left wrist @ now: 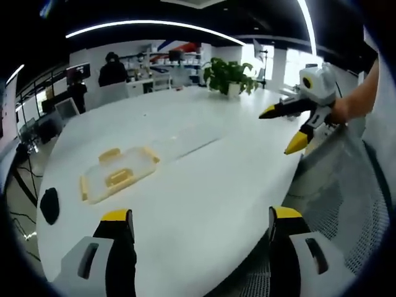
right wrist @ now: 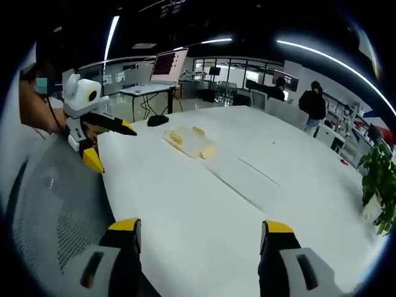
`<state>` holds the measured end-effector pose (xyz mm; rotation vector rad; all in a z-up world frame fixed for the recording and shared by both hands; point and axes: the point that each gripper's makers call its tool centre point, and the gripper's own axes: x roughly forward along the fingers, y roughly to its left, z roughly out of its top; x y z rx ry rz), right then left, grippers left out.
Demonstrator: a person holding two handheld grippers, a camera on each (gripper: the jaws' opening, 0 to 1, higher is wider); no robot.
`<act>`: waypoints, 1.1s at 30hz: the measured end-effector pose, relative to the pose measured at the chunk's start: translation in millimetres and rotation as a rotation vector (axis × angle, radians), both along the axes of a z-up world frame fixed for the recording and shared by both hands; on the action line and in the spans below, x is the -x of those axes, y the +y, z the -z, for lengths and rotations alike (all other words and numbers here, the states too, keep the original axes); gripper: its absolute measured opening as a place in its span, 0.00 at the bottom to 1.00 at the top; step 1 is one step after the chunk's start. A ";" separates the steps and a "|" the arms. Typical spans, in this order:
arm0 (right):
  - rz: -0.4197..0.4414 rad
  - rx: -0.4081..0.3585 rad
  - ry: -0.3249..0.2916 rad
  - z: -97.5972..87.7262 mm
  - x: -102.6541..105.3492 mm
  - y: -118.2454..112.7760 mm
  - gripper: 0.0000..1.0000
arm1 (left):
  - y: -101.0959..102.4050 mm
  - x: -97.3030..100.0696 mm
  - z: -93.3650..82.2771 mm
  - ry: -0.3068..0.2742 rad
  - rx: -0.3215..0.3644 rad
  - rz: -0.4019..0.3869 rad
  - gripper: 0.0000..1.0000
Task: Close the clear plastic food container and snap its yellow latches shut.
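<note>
Both grippers were held up in the air over the near edge of the big white table (left wrist: 204, 185), likely because the job had not begun. Left gripper (left wrist: 201, 226) had its yellow-tipped jaws wide apart with nothing between them. Right gripper (right wrist: 201, 235) was spread apart and empty too; it also showed in the left gripper view, held by a hand (left wrist: 343, 111). A mesh chair back (right wrist: 55, 204) stood by the table edge, near the person.

The clear plastic food container (left wrist: 117, 173) lay flat on the table, well ahead of the left gripper and a bit to its left. It was farther from the right gripper. Its yellow latches (left wrist: 109, 153) stuck out from the sides, so they looked not yet snapped. A small black thing (left wrist: 49, 204) lay near the container.
</note>
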<state>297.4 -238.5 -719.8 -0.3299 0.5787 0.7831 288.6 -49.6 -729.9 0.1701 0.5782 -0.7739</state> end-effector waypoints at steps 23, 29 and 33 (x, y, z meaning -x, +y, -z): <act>-0.061 -0.027 0.014 -1.5 -19.8 21.3 0.74 | 8.4 -32.6 -4.7 -0.009 -0.022 0.003 0.88; -0.088 -0.018 0.013 -0.5 -26.5 29.6 0.72 | 20.8 -29.4 -3.0 -0.001 -0.038 -0.006 0.88; -0.106 -0.018 0.019 0.6 -32.3 35.5 0.71 | 32.5 -29.4 -0.3 0.005 -0.053 -0.022 0.88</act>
